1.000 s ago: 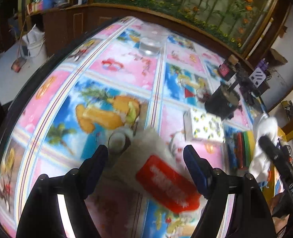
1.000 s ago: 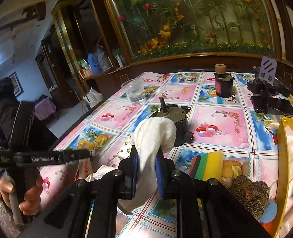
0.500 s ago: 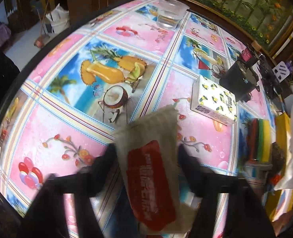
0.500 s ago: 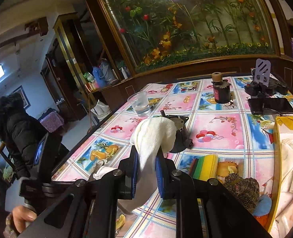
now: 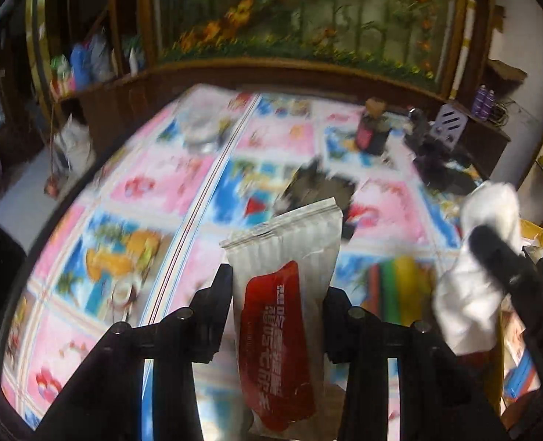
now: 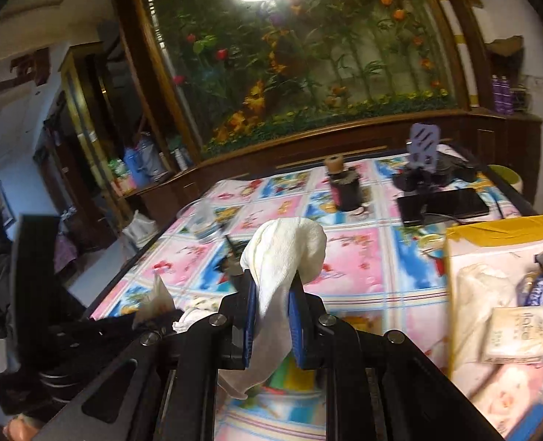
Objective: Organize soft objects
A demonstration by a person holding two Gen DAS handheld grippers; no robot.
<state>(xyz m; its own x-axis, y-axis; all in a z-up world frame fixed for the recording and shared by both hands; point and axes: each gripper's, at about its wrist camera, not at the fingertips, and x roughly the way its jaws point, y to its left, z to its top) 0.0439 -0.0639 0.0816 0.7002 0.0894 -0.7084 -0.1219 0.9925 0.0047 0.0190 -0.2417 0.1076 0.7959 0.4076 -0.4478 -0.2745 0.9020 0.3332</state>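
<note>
Cartoon-print tablecloth [image 5: 154,191] is sliding past under both grippers as two soft items are being carried toward the yellow-rimmed box [image 6: 499,231].

Left gripper [image 5: 277,294], wide apart a second ago, is now clamping the red-labelled tissue packet [image 5: 282,294] and lifting it clear; right gripper [image 6: 271,316] is staying shut on the white cloth [image 6: 282,253], nearing the box holding other tissue packs [image 6: 515,334].

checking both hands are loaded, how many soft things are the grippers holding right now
2. A white packet with a red label sits clamped in the left gripper; a white cloth is pinched in the right gripper. Nothing else shows in either grip.
</note>
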